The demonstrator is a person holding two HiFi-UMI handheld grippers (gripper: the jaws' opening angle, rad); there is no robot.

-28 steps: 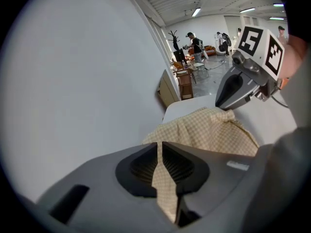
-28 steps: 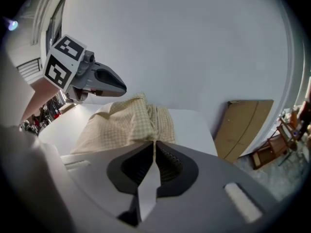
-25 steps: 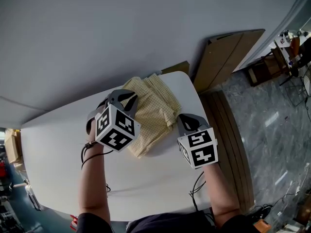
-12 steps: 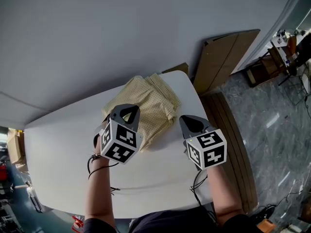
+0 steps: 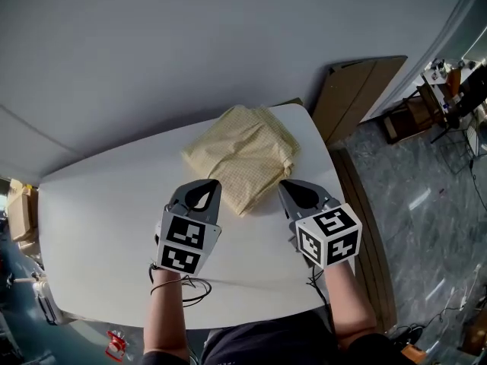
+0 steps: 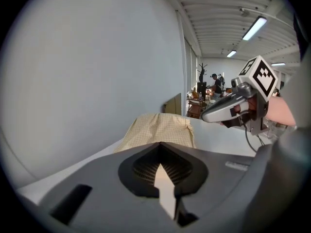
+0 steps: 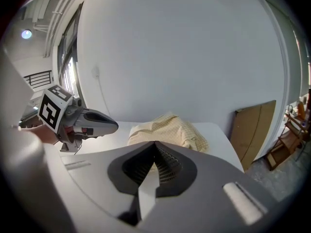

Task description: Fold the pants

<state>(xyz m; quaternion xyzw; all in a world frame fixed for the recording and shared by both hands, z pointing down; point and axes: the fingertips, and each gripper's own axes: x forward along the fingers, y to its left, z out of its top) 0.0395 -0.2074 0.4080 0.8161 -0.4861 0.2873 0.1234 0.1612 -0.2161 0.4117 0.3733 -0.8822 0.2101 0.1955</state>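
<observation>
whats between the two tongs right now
In the head view the near corner of the folded pants pokes between the left tongs and the right tongs; nearer the person that gap is just bare table. Both tongs are shut, holding nothing.

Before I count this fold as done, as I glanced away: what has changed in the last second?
The left claw drew back toward the person from on top of the yellow checked cloth pants, the right claw from their right edge; both are shut, empty. The pants remain folded on the white table.
</observation>
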